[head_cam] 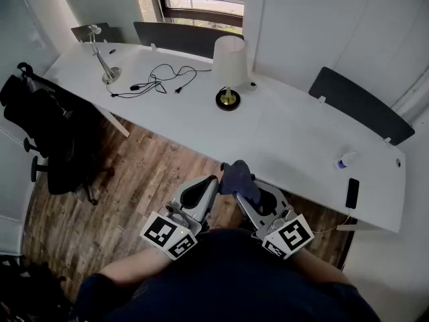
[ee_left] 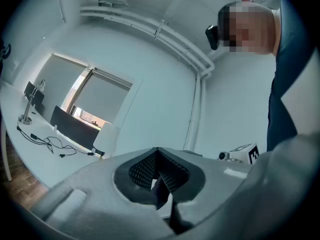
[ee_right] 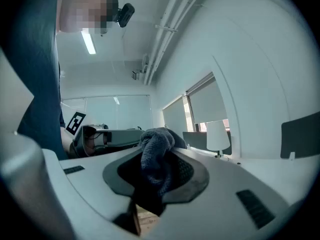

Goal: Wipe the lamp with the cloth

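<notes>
The lamp (head_cam: 228,66), with a white shade and a round black and brass base, stands on the white desk (head_cam: 295,139) near its far edge. It also shows small in the left gripper view as the lamp (ee_left: 107,135) and in the right gripper view as the lamp (ee_right: 218,135). Both grippers are held close to my body, over the wooden floor in front of the desk. My right gripper (head_cam: 249,192) is shut on a dark blue-grey cloth (head_cam: 238,178); the cloth (ee_right: 156,154) bunches out between the jaws. My left gripper (head_cam: 212,185) is shut with nothing in it, as the left gripper (ee_left: 159,178) shows.
A black office chair (head_cam: 47,136) draped with dark clothing stands at the left. On the desk are a slim metal desk lamp (head_cam: 104,62), a loose black cable (head_cam: 157,80), a small white and blue object (head_cam: 346,159) and a black phone (head_cam: 352,193). Dark chair backs (head_cam: 362,106) line the far side.
</notes>
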The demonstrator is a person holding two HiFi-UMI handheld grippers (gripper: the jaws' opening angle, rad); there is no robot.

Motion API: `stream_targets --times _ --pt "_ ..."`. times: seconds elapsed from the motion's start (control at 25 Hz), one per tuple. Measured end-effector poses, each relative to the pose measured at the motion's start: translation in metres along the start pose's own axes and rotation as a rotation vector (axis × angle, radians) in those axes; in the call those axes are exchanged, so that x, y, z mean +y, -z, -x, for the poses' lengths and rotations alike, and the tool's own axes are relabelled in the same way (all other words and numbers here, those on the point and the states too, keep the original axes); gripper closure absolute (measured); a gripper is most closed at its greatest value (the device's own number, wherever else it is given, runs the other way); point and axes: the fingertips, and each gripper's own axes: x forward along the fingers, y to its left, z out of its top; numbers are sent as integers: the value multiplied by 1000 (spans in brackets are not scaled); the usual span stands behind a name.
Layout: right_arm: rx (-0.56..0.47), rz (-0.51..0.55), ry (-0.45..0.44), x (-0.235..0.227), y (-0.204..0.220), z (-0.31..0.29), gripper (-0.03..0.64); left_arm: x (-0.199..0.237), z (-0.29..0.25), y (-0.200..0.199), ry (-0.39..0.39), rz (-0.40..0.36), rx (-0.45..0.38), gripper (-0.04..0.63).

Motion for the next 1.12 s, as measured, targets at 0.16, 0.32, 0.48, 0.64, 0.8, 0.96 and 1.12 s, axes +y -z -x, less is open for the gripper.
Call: stream_targets --times 0.16,0.32,0.48,0.64,0.8,0.96,1.12 --pt "5 -2 -3 3 3 0 514 0 3 1 -2 2 -3 597" --pt "12 -4 -4 6 4 -4 514 4 6 0 -6 8 -7 597" --pt "9 -19 -13 10 5 -6 512 7 10 -1 -6 14 -11 597" --pt "10 3 -21 14 8 -7 512 8 13 2 2 17 -9 597" --pt "14 -22 -9 12 11 -12 512 15 11 5 -2 32 -2 597" --pt "19 -28 -11 -9 14 -19 512 25 -5 7 -15 33 -2 597" --pt "24 -35 -37 -45 14 -36 512 41 -37 5 -37 26 -4 597"
